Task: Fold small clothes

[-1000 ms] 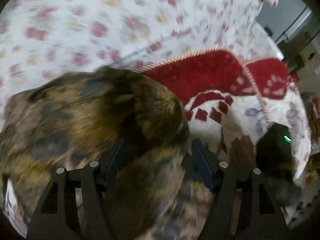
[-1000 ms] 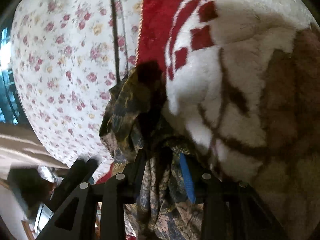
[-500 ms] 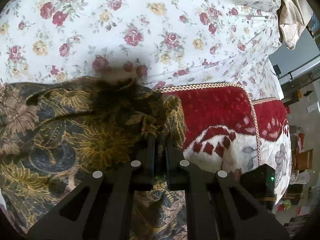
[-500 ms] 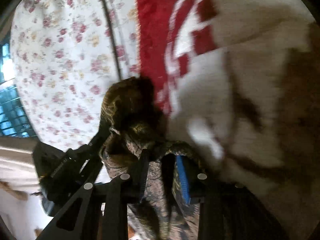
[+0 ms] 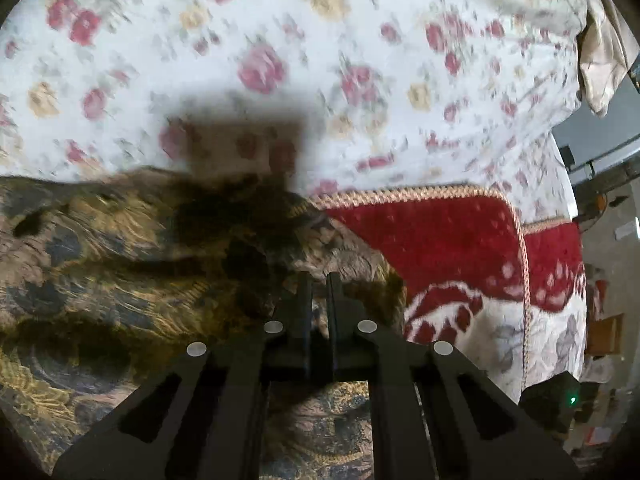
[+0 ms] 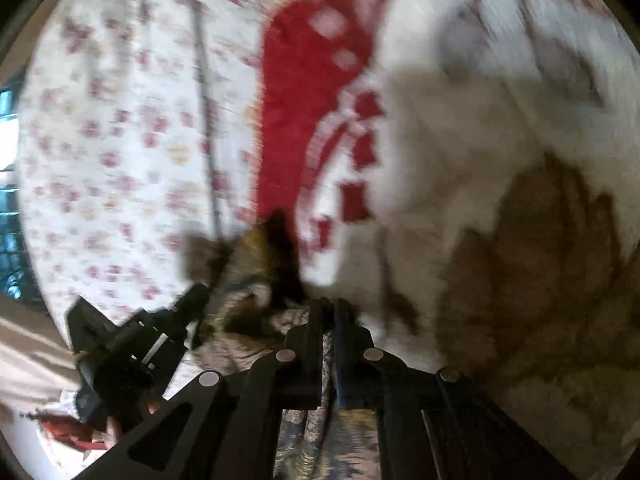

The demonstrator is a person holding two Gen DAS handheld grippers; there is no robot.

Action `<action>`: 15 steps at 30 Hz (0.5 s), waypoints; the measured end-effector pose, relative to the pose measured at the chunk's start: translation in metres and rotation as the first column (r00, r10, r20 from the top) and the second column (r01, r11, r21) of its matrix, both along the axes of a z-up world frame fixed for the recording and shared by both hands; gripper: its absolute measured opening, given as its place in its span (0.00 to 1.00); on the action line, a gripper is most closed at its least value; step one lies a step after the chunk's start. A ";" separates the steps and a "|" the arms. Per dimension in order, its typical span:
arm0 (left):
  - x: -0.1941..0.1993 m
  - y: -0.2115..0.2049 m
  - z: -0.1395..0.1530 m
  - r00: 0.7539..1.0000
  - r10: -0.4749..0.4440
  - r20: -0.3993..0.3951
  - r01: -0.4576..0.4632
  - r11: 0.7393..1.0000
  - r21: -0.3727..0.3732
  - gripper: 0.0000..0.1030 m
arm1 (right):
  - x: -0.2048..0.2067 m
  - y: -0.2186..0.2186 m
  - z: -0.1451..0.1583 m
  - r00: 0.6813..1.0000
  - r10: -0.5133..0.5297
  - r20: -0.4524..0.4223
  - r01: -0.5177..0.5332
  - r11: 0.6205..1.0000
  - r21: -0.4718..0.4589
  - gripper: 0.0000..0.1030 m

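1. No text, label, brand, number or sign could be read in either wrist view.
2. Both views were motion-blurred, and the small objects toward 4 o'clock in the left wrist view were too small to show any lettering.

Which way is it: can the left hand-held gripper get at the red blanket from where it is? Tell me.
Probably not yet. The left hand-held gripper is shut on the dark patterned cloth, so it is occupied. The red blanket lies just to its right with nothing lying between them; it would first have to let go.
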State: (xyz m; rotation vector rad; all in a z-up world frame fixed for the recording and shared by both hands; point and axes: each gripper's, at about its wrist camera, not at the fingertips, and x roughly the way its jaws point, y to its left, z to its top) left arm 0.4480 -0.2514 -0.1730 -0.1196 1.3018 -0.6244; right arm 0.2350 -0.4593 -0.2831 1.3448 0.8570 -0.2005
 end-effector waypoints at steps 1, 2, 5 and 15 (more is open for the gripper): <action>-0.002 -0.001 0.000 1.000 -0.017 -0.010 0.017 1.000 -0.016 0.06 | 0.000 0.000 0.003 1.000 0.004 0.005 -0.003 1.000 -0.006 0.04; -0.005 -0.003 0.001 1.000 -0.031 -0.005 0.031 0.999 -0.019 0.12 | -0.001 0.001 0.008 1.000 0.006 0.009 -0.005 1.000 -0.023 0.04; -0.014 -0.016 0.005 0.996 -0.078 0.040 0.077 0.996 0.039 0.50 | -0.002 0.004 0.011 1.000 0.014 0.013 -0.014 1.000 -0.020 0.05; -0.019 -0.042 -0.009 0.994 -0.106 0.021 0.104 0.992 0.074 0.04 | -0.004 0.006 0.000 1.000 0.011 0.024 -0.013 0.998 0.067 0.05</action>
